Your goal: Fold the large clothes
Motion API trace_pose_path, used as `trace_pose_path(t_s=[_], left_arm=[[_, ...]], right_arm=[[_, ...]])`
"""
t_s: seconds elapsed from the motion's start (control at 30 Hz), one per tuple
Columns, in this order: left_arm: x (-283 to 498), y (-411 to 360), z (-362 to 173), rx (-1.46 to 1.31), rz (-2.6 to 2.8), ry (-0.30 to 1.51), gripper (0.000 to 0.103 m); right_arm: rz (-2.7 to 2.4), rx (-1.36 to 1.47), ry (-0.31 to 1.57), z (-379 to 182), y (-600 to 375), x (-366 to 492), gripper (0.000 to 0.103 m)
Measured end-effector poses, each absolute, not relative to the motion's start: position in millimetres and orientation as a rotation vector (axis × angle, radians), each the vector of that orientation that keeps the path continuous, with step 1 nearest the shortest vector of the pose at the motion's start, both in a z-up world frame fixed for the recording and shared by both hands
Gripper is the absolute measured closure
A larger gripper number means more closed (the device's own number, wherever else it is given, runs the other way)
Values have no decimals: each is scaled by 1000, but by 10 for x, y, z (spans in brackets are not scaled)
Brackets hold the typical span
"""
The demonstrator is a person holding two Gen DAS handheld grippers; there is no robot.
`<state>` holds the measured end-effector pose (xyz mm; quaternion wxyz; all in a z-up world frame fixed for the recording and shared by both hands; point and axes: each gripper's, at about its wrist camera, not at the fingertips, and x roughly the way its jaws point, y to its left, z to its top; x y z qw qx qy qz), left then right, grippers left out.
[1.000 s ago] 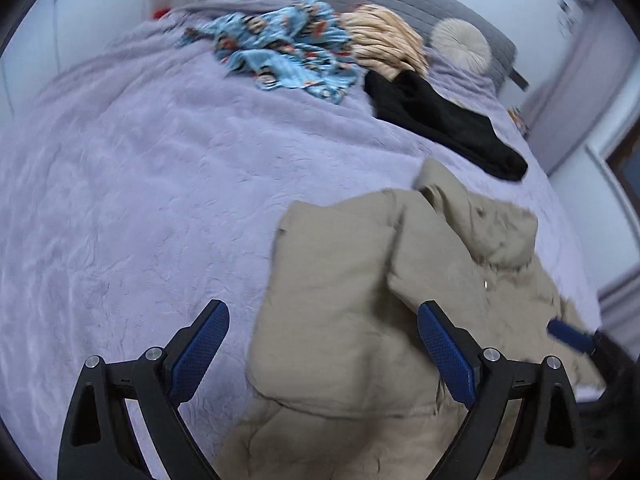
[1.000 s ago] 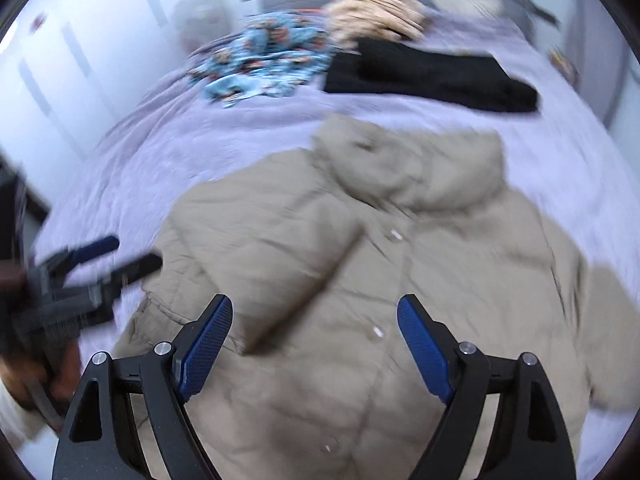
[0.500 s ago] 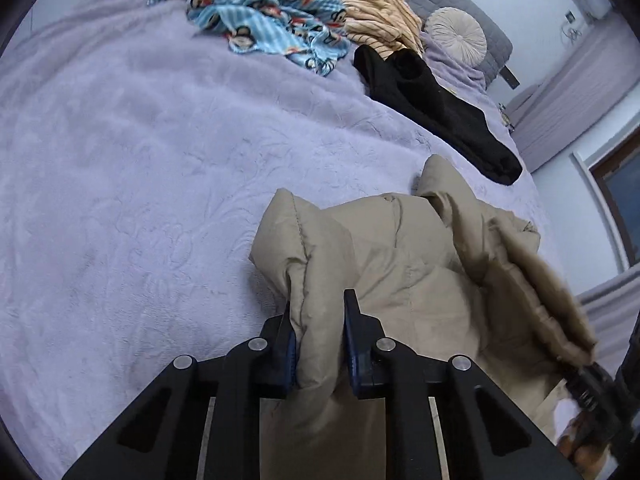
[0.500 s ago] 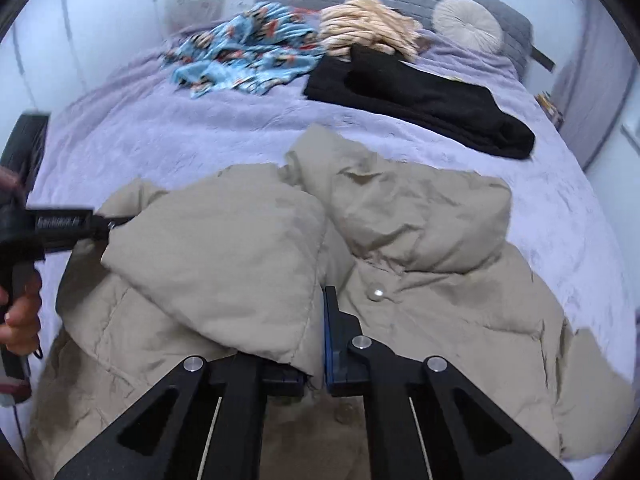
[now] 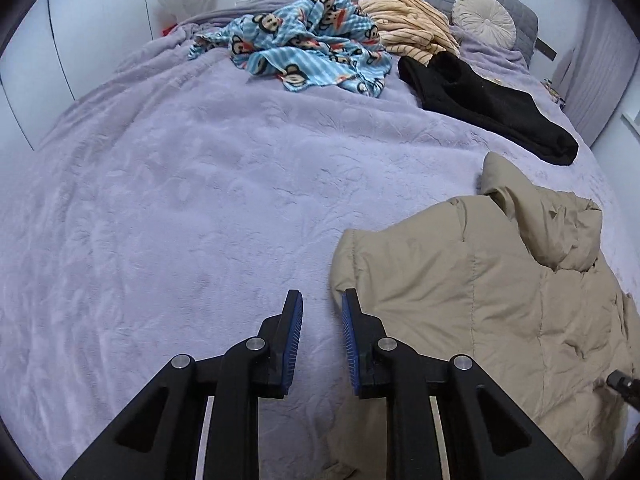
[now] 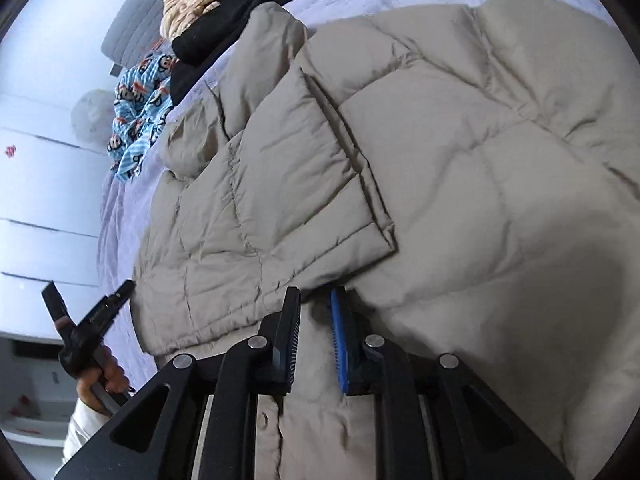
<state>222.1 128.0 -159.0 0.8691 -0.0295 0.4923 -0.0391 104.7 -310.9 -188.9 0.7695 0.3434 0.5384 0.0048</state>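
Note:
A beige puffer jacket [image 5: 480, 280] lies on the lilac bed at the lower right, one side folded over its front. My left gripper [image 5: 322, 308] hovers just left of the jacket's edge, jaws a narrow gap apart and empty. In the right wrist view the jacket [image 6: 440, 140] fills the frame, with a folded sleeve panel across it. My right gripper [image 6: 316, 308] sits at the jacket's folded edge, jaws slightly apart with nothing between the pads. The left gripper also shows there [image 6: 92, 312], in a hand.
The lilac blanket [image 5: 180, 200] covers the bed. At the far end lie a blue monkey-print garment [image 5: 304, 44], a striped cream garment [image 5: 412, 20], a black garment [image 5: 488, 100] and a round cushion [image 5: 484, 20]. A white wardrobe stands at the left.
Both grippers were shut on the jacket's side half a second ago. Both have let go and part-opened. The left gripper has drawn back to the left, and the jacket lies folded.

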Motion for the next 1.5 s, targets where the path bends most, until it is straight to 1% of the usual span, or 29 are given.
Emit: trace_pose_path(t_s=[0.13, 0.23, 0.37, 0.47, 0.57, 0.67, 0.7, 0.77, 0.87, 0.9, 0.93, 1.17, 1.2, 1.23, 1.27, 1.3, 1.33, 1.4, 1.43, 1.47, 1.5], left_arm=[[1973, 1310, -1361, -87, -183, 1025, 81], [1750, 1016, -1406, -55, -325, 1070, 81], [1686, 646, -1860, 149, -253, 1112, 81], [1814, 826, -2103, 60, -197, 1145, 81], [1888, 947, -2132, -9, -187, 1152, 81], [1886, 878, -2133, 49, -197, 1150, 81], [1875, 846, -2143, 71, -198, 1147, 81], [1871, 835, -2116, 77, -184, 1151, 81], [1835, 836, -1990, 69, -153, 1157, 81], [1801, 816, -1927, 71, -150, 1154, 81], [1758, 792, -1860, 73, -150, 1151, 81], [1405, 416, -1515, 77, -201, 1170, 81], [1344, 325, -1488, 84, -210, 1174, 81], [1280, 234, -1471, 88, -223, 1178, 81], [1218, 137, -1450, 89, -240, 1183, 81], [1159, 40, -1434, 86, -260, 1189, 81], [1109, -51, -1424, 85, -277, 1193, 81], [1012, -227, -1394, 92, -302, 1195, 81], [964, -323, -1378, 96, -317, 1198, 73], [934, -405, -1367, 99, -332, 1202, 30], [891, -473, -1346, 100, -328, 1198, 6]], right_arm=[[-13, 611, 1055, -1503, -3184, 1063, 86], [28, 564, 1029, -1413, -3132, 1243, 86], [87, 517, 1059, -1524, -2900, 1526, 86], [134, 487, 1089, -1617, -2740, 1581, 86], [128, 436, 1108, -1711, -2666, 1586, 86], [39, 441, 1165, -1946, -2822, 1531, 86], [36, 480, 1173, -2029, -2904, 1498, 90], [41, 517, 1161, -2088, -3020, 1439, 91], [-1, 461, 1161, -1990, -3062, 1393, 90], [-15, 447, 1163, -1937, -3083, 1370, 86], [-28, 448, 1163, -1892, -3114, 1339, 86], [-46, 618, 1141, -1646, -3415, 827, 85], [-52, 647, 1142, -1634, -3460, 732, 81], [-60, 668, 1144, -1632, -3483, 658, 74], [-70, 693, 1143, -1632, -3511, 581, 70], [-84, 718, 1139, -1628, -3557, 482, 63], [-98, 734, 1135, -1624, -3598, 387, 59], [-123, 762, 1129, -1620, -3659, 244, 58], [-133, 779, 1127, -1619, -3701, 167, 56], [-142, 793, 1126, -1618, -3740, 105, 55], [-154, 806, 1122, -1613, -3797, 31, 50]])
